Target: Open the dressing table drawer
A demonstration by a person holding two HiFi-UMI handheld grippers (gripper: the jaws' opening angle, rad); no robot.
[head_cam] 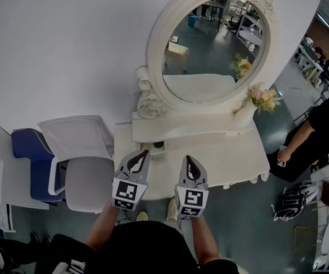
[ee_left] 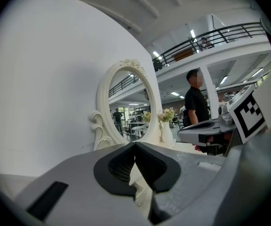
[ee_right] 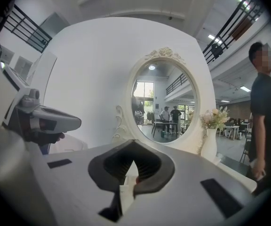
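Note:
The white dressing table (head_cam: 233,153) stands against the wall with its oval mirror (head_cam: 210,44). Its drawer front is hidden under the tabletop's near edge and shows in no view. My left gripper (head_cam: 143,152) and right gripper (head_cam: 188,157) are side by side over the front part of the tabletop, pointing at the mirror. In the left gripper view the left gripper (ee_left: 135,144) has its tips touching, with nothing between them. In the right gripper view the right gripper (ee_right: 134,144) is shut too, with no object seen in its pads.
A vase of flowers (head_cam: 250,110) stands on the table's right side and a small dark object (head_cam: 157,146) lies near the left gripper's tip. A white chair (head_cam: 87,176) and a blue chair (head_cam: 27,153) are at the left. A person (head_cam: 319,136) stands at the right.

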